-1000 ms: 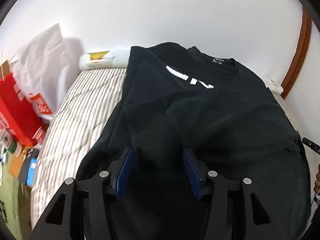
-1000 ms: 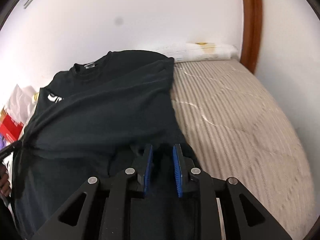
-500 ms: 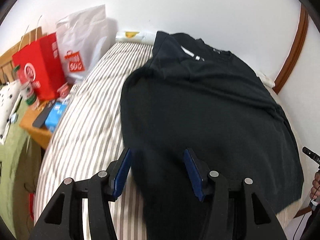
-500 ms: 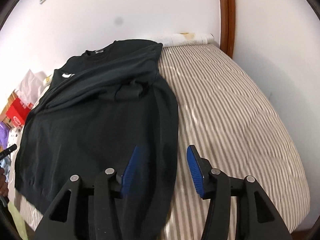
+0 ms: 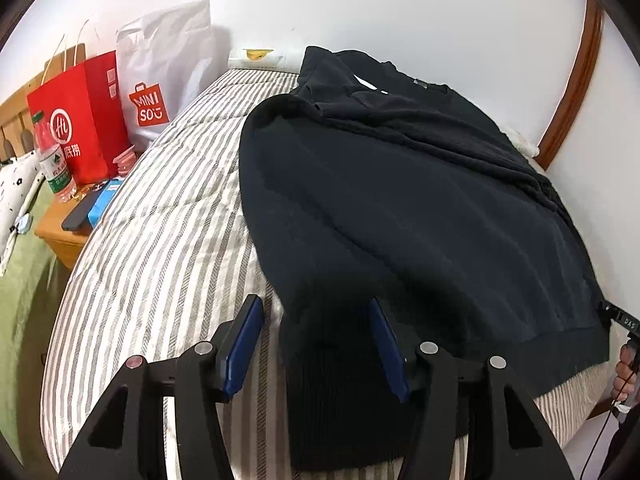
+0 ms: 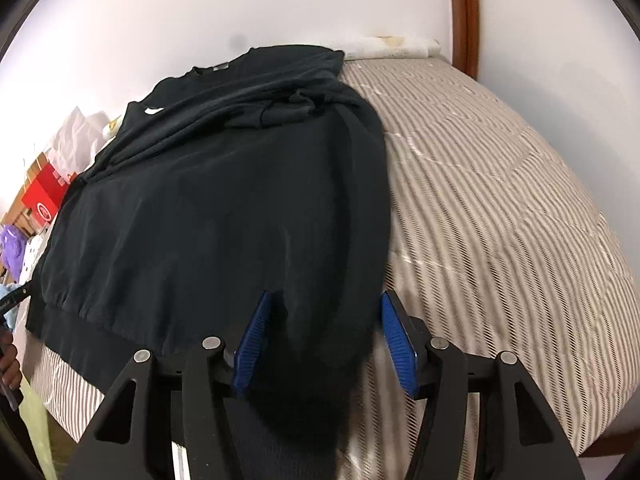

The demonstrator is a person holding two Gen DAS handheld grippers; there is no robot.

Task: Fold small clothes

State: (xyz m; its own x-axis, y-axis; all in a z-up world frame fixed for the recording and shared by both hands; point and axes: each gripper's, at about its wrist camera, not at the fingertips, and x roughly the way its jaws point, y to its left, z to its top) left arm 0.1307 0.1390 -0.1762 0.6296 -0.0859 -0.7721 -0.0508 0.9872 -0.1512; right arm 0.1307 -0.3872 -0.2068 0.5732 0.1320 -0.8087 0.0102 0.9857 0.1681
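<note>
The sweatshirt (image 5: 420, 200) lay on the striped bed (image 5: 160, 240), sleeves folded in over its chest, body not yet folded. The left gripper (image 5: 316, 344) stood released over its hem; the right gripper (image 6: 328, 344) was opening, hem cloth between unpressed fingers (image 6: 252, 340).

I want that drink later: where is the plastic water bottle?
In the left wrist view, far left: the water bottle stands on the wooden bedside table, just left of the red paper bag.
</note>
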